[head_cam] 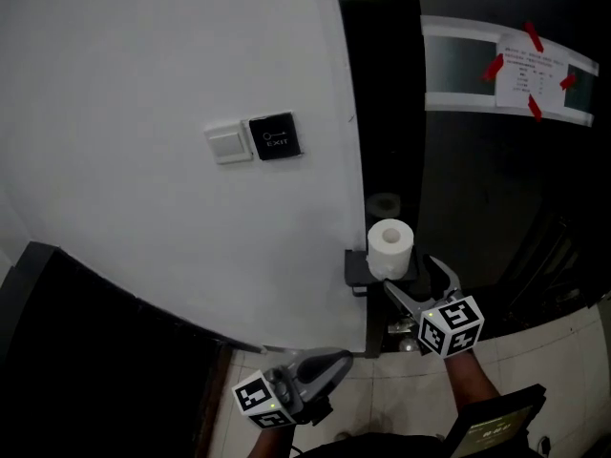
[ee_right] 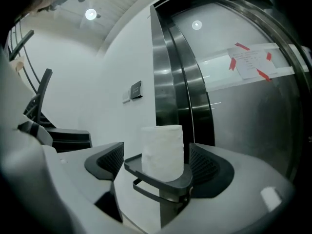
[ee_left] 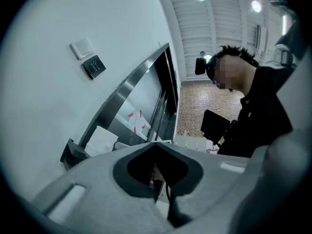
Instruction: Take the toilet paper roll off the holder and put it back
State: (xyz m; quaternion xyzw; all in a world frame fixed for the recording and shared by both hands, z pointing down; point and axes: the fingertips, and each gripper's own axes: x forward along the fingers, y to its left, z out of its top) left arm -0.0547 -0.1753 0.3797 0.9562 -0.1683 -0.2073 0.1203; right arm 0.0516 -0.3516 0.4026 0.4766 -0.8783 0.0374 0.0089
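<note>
A white toilet paper roll [head_cam: 389,246] stands upright on a small dark wall holder [head_cam: 358,270] at the corner of the white wall. My right gripper [head_cam: 412,275] reaches up to it from below, open. In the right gripper view the roll [ee_right: 162,150] sits on the holder's tray [ee_right: 161,182] between the two ribbed pads [ee_right: 105,162], with a gap on each side. My left gripper [head_cam: 329,361] hangs low near the floor, shut and holding nothing. The left gripper view shows its jaws [ee_left: 158,167] together and the roll [ee_left: 102,140] far off to the left.
A white light switch [head_cam: 229,143] and a black exit button [head_cam: 275,136] are on the wall up left. A dark metal frame [head_cam: 382,113] and a glass panel with a taped paper notice [head_cam: 528,74] stand right of the holder. The person [ee_left: 253,106] holds a tablet [head_cam: 492,427].
</note>
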